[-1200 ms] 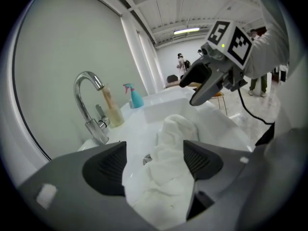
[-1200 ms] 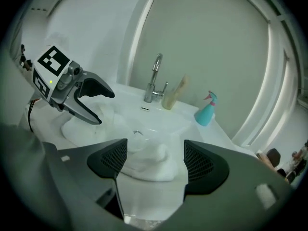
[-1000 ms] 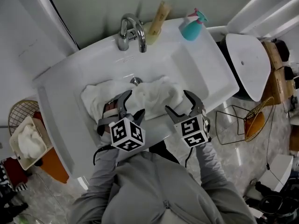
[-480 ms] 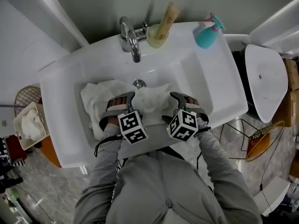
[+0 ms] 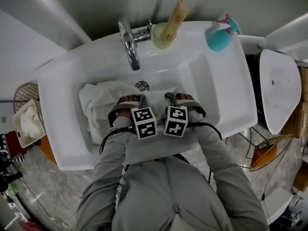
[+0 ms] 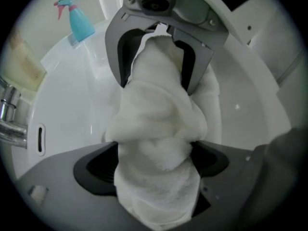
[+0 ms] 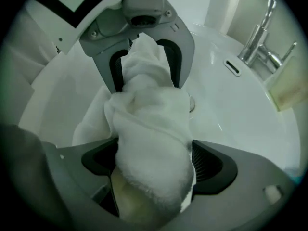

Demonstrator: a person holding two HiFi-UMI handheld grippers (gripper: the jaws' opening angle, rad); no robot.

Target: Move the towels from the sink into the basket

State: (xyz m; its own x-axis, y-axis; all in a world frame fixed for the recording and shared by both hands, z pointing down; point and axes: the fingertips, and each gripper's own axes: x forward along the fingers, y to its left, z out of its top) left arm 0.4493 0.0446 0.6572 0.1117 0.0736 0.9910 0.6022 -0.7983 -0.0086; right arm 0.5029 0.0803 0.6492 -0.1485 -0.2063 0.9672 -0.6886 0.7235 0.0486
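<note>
Lowering left gripper [image 5: 129,103] and right gripper [image 5: 183,102] deeper into sink [image 5: 211,81], spreading both jaws wider, straddling white towel [image 5: 98,100] stretching sideways across it.

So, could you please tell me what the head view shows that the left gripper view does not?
Only the head view shows the basket left of the sink, another towel in it, and the person's grey sleeves. Only the left gripper view shows that the towel stands between the left gripper's open jaws, which have just been opening. Both show the towel in the sink, the faucet and the spray bottle.
</note>
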